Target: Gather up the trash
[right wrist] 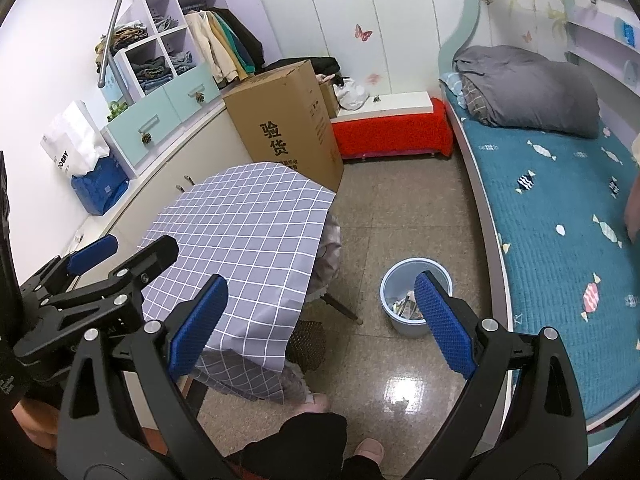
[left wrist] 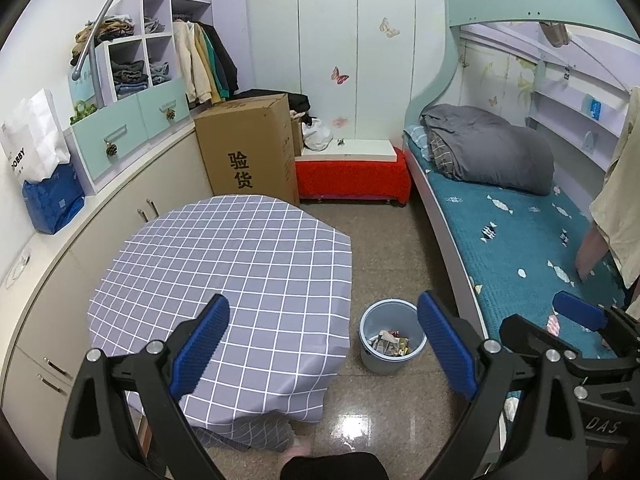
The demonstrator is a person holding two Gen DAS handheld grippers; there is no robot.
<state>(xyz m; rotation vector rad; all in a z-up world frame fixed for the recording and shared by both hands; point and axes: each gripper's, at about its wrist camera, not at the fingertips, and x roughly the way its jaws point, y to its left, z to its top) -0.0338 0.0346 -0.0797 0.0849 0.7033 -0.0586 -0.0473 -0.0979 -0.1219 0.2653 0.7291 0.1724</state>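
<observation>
Wide-open left gripper (left wrist: 324, 344) above checked tablecloth (left wrist: 224, 264), trash-filled bin (left wrist: 390, 336) beside.

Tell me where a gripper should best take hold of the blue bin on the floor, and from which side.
Probably the rim of the blue bin, pinched from above with one finger inside and one outside. It stands upright and open-topped between the checked table and the bed, its round wall likely too wide to span. The trash lies low, leaving the rim free.

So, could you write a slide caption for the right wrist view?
Open right gripper above floor, trash-filled bin beside checkered table.
</observation>
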